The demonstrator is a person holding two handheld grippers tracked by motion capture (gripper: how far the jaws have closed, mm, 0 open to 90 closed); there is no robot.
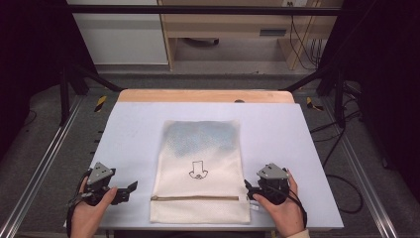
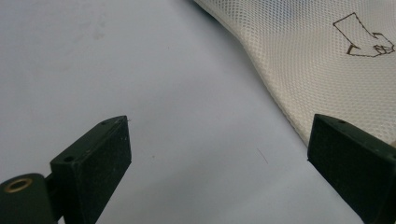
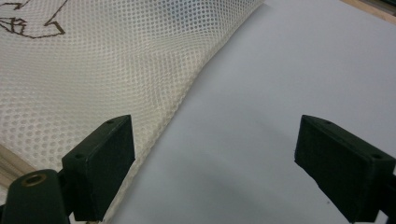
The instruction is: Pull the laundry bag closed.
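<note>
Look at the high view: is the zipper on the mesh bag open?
No, the zipper runs shut in a straight line across the near end of the mesh bag, with no gap showing.

table: pale grey top | on it: cream mesh bag, lying flat, zipped

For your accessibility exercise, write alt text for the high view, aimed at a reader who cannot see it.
A cream mesh bag with a zip near its front edge lies flat on a pale table. A person's hands hold an open tool at each side of it: the left tool apart from the bag, the right tool at its edge.
</note>
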